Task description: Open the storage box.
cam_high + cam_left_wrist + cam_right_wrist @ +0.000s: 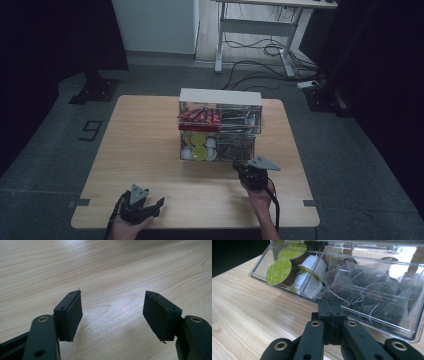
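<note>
A clear plastic organizer [220, 125] with a white top stands at the middle of the wooden table [145, 150]. Red sachets [200, 117] lie in its upper left section. Green and white capsules [197, 145] [284, 270] fill the lower left bin, and mesh tea bags [235, 147] [367, 287] fill the lower right bin. My right gripper [241, 167] [331, 306] is shut, its tips against the clear front wall of the tea bag bin [384, 322], with nothing seen between the pads. At the table's near left edge, my left gripper [142, 204] [112, 312] is open over bare wood.
A white desk frame [260, 30] with loose cables stands on the floor beyond the table. Dark stands flank the table at the back left [95, 85] and back right [325, 95]. Bare wood stretches left of the organizer and along the near edge.
</note>
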`<state>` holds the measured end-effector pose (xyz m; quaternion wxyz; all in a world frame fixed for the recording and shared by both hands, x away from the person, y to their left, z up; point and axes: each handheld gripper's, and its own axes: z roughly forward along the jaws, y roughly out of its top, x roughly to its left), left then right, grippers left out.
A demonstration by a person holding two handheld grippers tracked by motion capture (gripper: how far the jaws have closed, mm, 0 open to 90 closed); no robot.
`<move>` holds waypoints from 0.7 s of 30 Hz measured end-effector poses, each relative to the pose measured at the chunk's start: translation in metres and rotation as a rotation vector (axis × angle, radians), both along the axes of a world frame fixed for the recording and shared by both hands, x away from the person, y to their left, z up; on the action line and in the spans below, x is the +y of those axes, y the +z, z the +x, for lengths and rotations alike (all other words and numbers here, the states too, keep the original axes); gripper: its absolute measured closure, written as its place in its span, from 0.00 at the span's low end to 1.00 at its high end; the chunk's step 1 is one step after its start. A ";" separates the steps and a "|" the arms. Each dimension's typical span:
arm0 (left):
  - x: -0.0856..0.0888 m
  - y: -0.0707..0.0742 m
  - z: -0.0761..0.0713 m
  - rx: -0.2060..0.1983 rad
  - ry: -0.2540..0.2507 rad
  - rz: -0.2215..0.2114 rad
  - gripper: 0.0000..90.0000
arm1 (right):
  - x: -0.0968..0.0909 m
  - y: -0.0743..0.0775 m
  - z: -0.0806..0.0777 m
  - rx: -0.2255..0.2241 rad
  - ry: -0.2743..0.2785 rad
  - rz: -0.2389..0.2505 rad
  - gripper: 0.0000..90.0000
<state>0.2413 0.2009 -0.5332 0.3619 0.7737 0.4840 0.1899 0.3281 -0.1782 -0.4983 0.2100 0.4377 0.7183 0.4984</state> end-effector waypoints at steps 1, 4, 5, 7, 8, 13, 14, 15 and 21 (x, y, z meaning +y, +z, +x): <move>0.000 0.000 0.000 0.000 0.000 0.000 0.35 | 0.000 -0.001 0.000 0.001 0.000 -0.001 0.99; 0.000 0.000 0.000 0.000 0.000 0.000 0.35 | 0.001 -0.003 0.001 0.009 0.001 -0.007 0.99; 0.000 0.000 0.000 0.001 -0.001 0.000 0.35 | 0.001 -0.004 0.001 0.009 0.000 -0.007 0.99; 0.000 0.000 0.000 0.001 -0.001 0.001 0.35 | 0.002 -0.006 0.002 0.013 0.001 -0.009 0.99; 0.000 0.000 0.000 0.002 -0.001 0.001 0.35 | 0.002 -0.007 0.002 0.018 0.000 -0.013 0.99; -0.001 -0.001 0.000 0.005 -0.004 0.002 0.35 | 0.001 -0.009 0.003 0.023 -0.002 -0.016 0.99; -0.001 -0.001 0.000 0.005 -0.004 0.002 0.35 | 0.001 -0.010 0.003 0.024 -0.004 -0.015 0.99; -0.001 -0.001 0.000 0.005 -0.005 0.002 0.35 | 0.000 -0.011 0.004 0.026 -0.004 -0.016 0.99; -0.001 -0.002 0.001 0.008 -0.006 0.003 0.35 | 0.000 -0.015 0.005 0.035 -0.003 -0.013 0.99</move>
